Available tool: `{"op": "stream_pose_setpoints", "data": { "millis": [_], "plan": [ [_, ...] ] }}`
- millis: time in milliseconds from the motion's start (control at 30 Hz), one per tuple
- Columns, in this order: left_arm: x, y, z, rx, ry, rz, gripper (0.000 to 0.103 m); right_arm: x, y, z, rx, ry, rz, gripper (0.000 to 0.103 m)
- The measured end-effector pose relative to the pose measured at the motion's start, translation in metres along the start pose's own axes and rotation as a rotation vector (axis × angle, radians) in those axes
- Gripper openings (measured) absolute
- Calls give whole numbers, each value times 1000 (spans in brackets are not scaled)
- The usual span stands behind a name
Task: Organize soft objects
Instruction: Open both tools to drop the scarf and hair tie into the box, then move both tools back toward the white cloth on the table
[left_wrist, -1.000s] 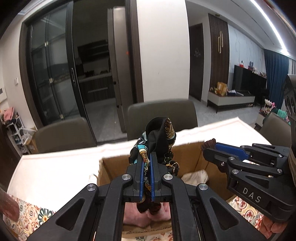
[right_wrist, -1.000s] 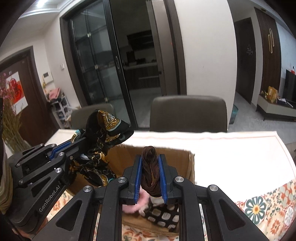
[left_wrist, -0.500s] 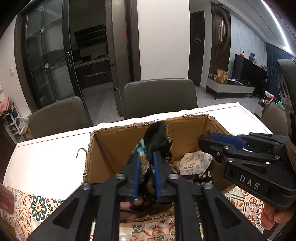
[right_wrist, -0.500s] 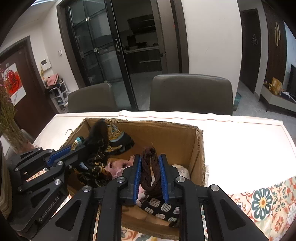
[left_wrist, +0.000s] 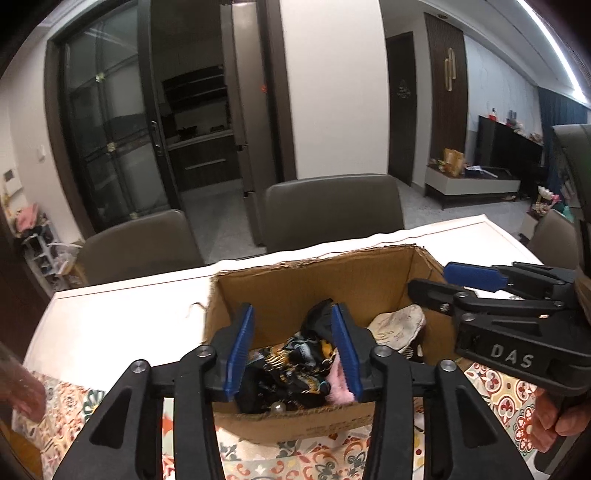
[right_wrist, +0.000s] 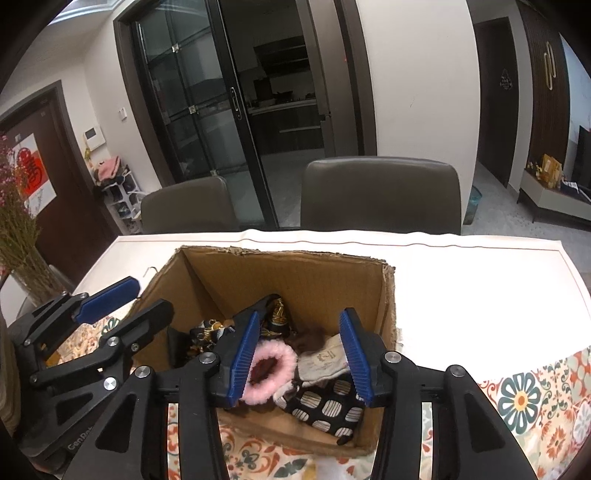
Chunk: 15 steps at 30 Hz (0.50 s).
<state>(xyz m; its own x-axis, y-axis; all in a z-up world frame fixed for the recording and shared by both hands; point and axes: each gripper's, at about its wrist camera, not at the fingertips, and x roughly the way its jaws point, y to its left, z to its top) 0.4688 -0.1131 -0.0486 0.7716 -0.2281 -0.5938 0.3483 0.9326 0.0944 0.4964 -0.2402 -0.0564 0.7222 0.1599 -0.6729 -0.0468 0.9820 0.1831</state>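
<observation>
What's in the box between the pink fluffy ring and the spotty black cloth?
In the right wrist view, a cream cloth lies in the cardboard box between the pink fluffy ring and the spotty black cloth.

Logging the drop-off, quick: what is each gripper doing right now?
Left gripper: jaws opening, empty, above the black patterned silk scarf in the brown cardboard box.
Right gripper: jaws opening, holding nothing.

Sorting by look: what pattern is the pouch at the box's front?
Black pouch with white striped ovals; right wrist view.
</observation>
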Motion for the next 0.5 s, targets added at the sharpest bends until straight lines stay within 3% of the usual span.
{"op": "stream_pose_setpoints", "data": {
  "millis": [500],
  "plan": [
    [-62,-21,-18,-8,-55,45,52,-59,1,-16,-20,-66,-8,47]
  ]
}}
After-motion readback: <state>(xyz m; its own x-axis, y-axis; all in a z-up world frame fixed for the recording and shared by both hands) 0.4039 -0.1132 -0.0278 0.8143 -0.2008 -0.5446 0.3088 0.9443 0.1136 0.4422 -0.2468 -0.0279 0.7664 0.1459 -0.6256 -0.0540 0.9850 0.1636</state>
